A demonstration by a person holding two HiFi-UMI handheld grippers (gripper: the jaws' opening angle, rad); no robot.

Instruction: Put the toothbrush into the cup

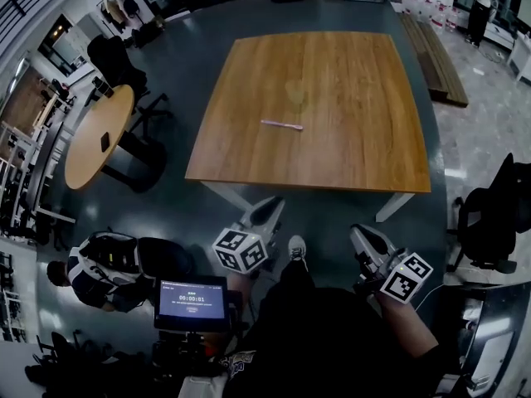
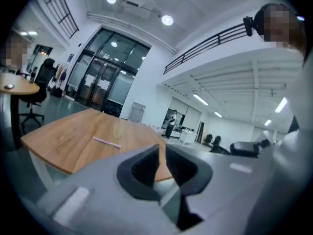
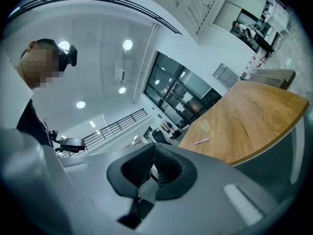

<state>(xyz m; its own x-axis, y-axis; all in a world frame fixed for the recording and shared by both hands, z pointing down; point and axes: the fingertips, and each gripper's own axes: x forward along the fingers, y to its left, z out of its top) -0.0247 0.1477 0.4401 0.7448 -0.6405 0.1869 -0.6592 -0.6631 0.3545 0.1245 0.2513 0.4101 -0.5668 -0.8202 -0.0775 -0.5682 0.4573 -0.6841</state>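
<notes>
- One big wooden table point(image 1: 348, 139) is seen in front of both grippers.
- Left gripper point(image 2: 162, 151) is held short of the table, jaws slightly apart, nothing between them.
- Right gripper point(image 3: 153, 149) is held alongside, jaws pressed together, empty.
- What looks like a clear cup point(image 1: 295, 92) is stood mid-table.
- Pink toothbrush point(image 1: 282, 125) is laid flat near it.
</notes>
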